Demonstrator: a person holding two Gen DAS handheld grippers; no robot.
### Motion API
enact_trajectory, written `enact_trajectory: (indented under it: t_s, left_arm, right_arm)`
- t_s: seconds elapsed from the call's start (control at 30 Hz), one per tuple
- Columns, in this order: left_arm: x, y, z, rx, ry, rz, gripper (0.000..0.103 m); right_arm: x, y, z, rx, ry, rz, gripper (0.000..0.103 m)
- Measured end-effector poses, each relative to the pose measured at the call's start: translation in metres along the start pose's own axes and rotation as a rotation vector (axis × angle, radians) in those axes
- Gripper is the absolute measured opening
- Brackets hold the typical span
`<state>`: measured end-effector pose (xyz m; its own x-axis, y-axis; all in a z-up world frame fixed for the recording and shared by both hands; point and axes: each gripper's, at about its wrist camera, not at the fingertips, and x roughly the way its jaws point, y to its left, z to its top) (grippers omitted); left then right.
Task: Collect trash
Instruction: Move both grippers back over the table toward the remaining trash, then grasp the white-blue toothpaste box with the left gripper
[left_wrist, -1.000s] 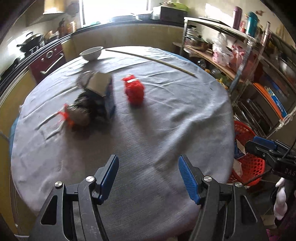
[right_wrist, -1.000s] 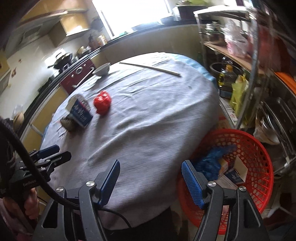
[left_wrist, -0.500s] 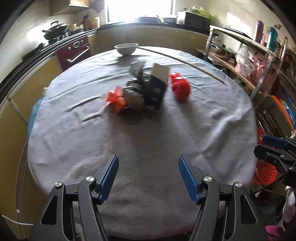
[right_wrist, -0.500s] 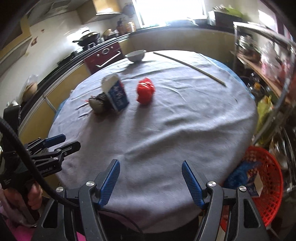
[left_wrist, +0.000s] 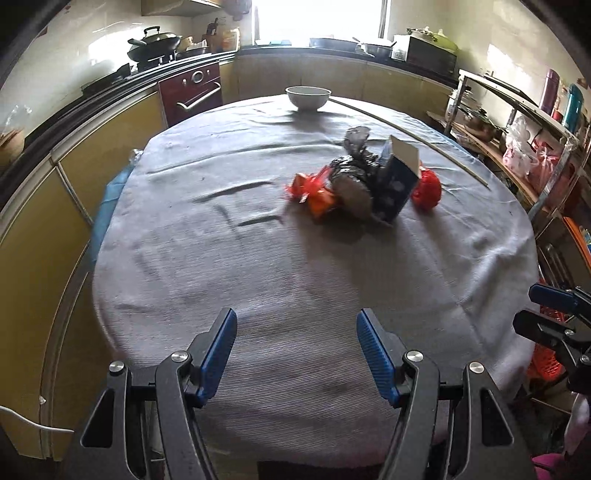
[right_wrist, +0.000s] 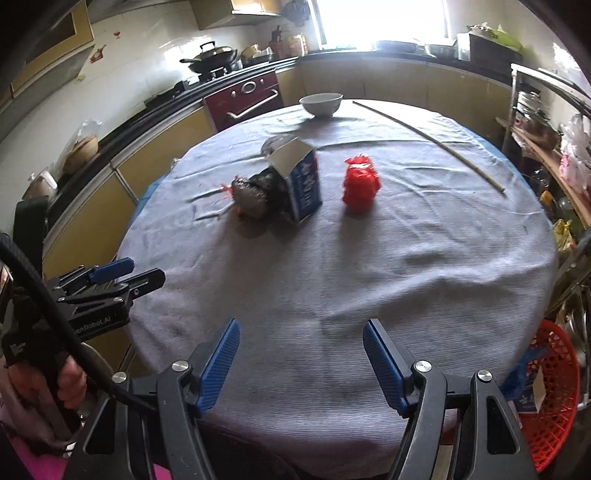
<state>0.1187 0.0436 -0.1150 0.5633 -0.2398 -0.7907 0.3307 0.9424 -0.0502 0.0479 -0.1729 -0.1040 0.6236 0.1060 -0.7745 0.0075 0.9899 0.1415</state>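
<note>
One bowl (right_wrist: 320, 104), one carton (right_wrist: 301, 181), one stick (right_wrist: 428, 138), one basket (right_wrist: 554, 398).

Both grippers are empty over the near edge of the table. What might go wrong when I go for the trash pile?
The blue carton leans on the crumpled dark wrapper; pulling either may topple the carton. The orange wrapper is mostly hidden in the right view, so easily missed. The red basket sits below the table edge; drops could miss.

A blue-and-white carton (right_wrist: 303, 181), top flap open, stands tilted mid-bench. A dark crumpled bag (right_wrist: 253, 192) lies against its left side, with an orange-red wrapper (left_wrist: 314, 192) just beyond. A red crumpled wrapper (right_wrist: 360, 184) sits apart, right of the carton.
</note>
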Motion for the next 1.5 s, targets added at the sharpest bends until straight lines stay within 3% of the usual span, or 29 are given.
enact_trajectory:
  t_s: [0.43,0.8,1.17,1.5]
  left_arm:
    - [0.009,0.046,-0.009,-0.078,0.019,0.061,0.068]
    - [0.029,0.062,0.006,-0.112,0.045,0.112,0.068]
    - [0.044,0.036,0.040,-0.070,0.041,0.129,0.068]
    - [0.045,-0.001,0.071,-0.028,0.021,0.086,0.068]
  right_arm:
    - [0.038,0.042,0.013,-0.099,0.057,0.027,0.073]
    - [0.062,0.041,0.059,-0.089,0.006,0.066,0.073]
    - [0.073,0.006,0.076,-0.029,-0.017,0.093,0.073]
    - [0.079,-0.029,0.089,0.037,-0.060,0.103,0.073]
